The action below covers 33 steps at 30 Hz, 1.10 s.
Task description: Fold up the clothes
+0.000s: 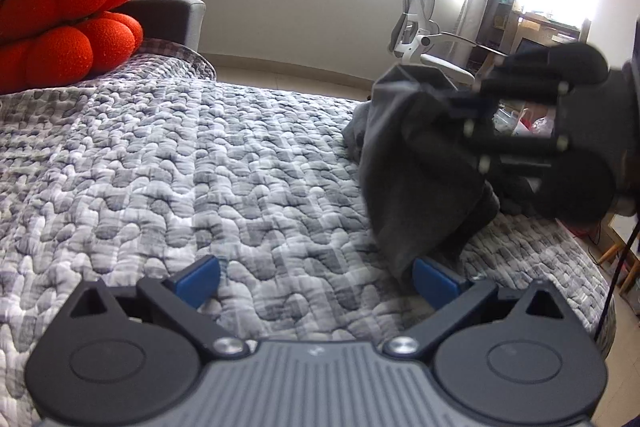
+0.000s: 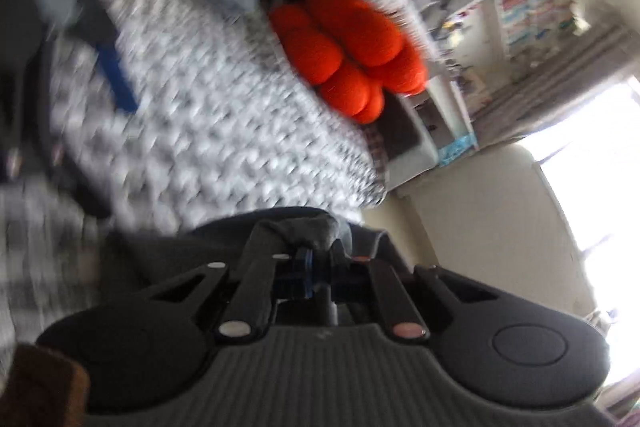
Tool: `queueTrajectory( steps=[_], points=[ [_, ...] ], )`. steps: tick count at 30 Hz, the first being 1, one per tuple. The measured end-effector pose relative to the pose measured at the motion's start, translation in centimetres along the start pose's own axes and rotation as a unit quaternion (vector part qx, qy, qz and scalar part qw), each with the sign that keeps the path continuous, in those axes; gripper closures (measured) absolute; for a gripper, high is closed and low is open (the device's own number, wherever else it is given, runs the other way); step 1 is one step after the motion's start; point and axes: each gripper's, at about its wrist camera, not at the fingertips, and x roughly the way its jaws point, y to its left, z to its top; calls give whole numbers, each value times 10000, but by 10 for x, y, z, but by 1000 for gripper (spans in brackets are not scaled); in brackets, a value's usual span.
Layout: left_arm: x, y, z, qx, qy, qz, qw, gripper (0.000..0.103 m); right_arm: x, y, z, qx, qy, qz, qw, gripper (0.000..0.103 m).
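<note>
Holding a dark grey garment [image 1: 416, 163] at right of frame, our right gripper [image 2: 310, 259] is clamped on its fabric above the bed [image 1: 180, 167]; our left gripper [image 1: 316, 279] stands apart, empty.

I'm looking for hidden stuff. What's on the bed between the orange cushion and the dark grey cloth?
Nothing but bare quilt between the orange cushion and the dark grey cloth, seen in the left wrist view.
</note>
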Motion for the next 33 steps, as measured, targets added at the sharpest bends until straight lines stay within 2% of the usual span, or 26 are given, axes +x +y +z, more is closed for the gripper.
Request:
queueTrajectory(
  steps=[1, 4, 7, 11, 14, 16, 18, 20, 21, 22, 23, 24, 26, 27, 28, 29, 33],
  points=[
    [0, -2, 0, 30, -16, -94, 9999, 0, -11, -15, 12, 488, -314, -163, 9982, 96],
    [1, -13, 4, 108, -90, -454, 9989, 0, -42, -54, 42, 1248, -902, -576, 9864, 96],
    [0, -26, 15, 80, -321, -570, 9978, 0, -70, -76, 68, 1356, -1175, -853, 9801, 96],
    [-9, -34, 34, -23, -873, -547, 9947, 0, -106, -99, 94, 1586, -1524, -1065, 9697, 98],
    [-3, -42, 41, 74, -1090, -444, 9930, 0, -140, -118, 110, 1979, -2054, -1157, 9515, 103],
    [1, -47, 45, 157, -1221, -377, 9917, 0, -154, -127, 122, 2042, -2203, -1244, 9457, 103],
    [6, -52, 49, 305, -1348, -186, 9902, 0, -153, -125, 130, 1804, -2000, -1435, 9523, 103],
    [12, -57, 50, 575, -1464, 233, 9873, 3, -139, -124, 127, 1766, -1574, -1338, 9624, 103],
    [11, -53, 51, 520, -1486, 294, 9871, 14, -132, -122, 121, 1774, -1355, -1203, 9673, 103],
    [8, -43, 52, 305, -1472, 176, 9885, 26, -124, -114, 110, 1703, -1128, -1031, 9735, 101],
    [3, -30, 52, 33, -1490, -23, 9888, 28, -117, -105, 99, 1625, -898, -855, 9789, 97],
    [-2, -17, 52, -249, -1523, -235, 9877, 28, -109, -96, 89, 1545, -668, -679, 9834, 89],
    [-10, -3, 53, -468, -1603, -426, 9850, 28, -100, -74, 65, 1527, -391, -285, 9871, 77],
    [-11, -1, 53, -434, -1604, -413, 9852, 29, -95, -62, 54, 1562, -281, -48, 9873, 52],
    [-11, -1, 54, -350, -1588, -362, 9860, 29, -90, -50, 43, 1596, -171, 189, 9869, 35],
    [-10, -2, 54, -267, -1571, -311, 9867, 29, -85, -39, 37, 1628, -114, 392, 9858, 31],
    [-7, 0, 57, -149, -1498, -245, 9883, 29, -69, -3, 31, 1682, 32, 943, 9812, 30]
  ],
)
